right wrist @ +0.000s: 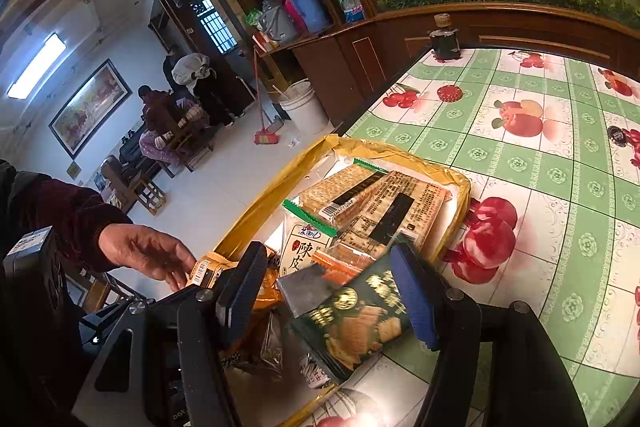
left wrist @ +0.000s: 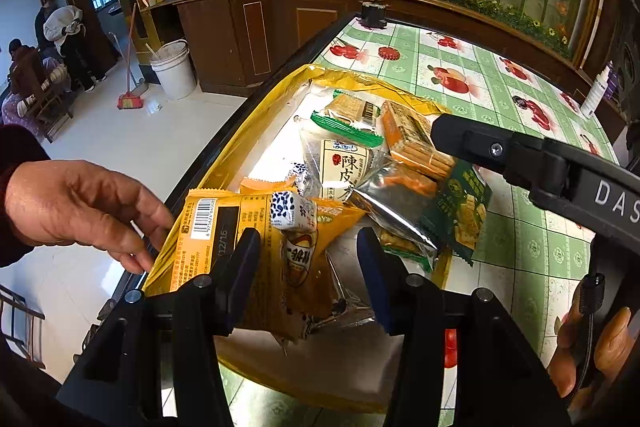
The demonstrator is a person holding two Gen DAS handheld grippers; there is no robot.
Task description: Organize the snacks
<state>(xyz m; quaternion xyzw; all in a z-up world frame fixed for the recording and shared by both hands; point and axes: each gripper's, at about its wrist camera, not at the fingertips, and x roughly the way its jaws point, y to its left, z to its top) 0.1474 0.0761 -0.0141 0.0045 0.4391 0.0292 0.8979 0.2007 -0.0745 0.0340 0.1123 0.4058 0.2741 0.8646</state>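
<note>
A yellow-rimmed tray (left wrist: 276, 95) holds several snack packets at the table's left edge; its rim also shows in the right wrist view (right wrist: 400, 149). My left gripper (left wrist: 308, 259) is open above an orange packet (left wrist: 256, 227) with a small blue-white cube candy (left wrist: 290, 210) on it. My right gripper (right wrist: 334, 291) is open over a dark green cracker packet (right wrist: 360, 323), which also shows in the left wrist view (left wrist: 464, 211). A white packet with Chinese characters (left wrist: 344, 163) and cracker packs (right wrist: 360, 195) lie in the middle. The right gripper's finger (left wrist: 480, 141) reaches over the tray.
A bare hand (left wrist: 88, 207) rests at the tray's left rim. The table has a green fruit-pattern cloth (right wrist: 540, 167). A dark jar (right wrist: 444, 41) stands at the far corner, a white bottle (left wrist: 600, 91) at the right. A bucket (left wrist: 172, 67) and broom (left wrist: 130, 99) stand on the floor.
</note>
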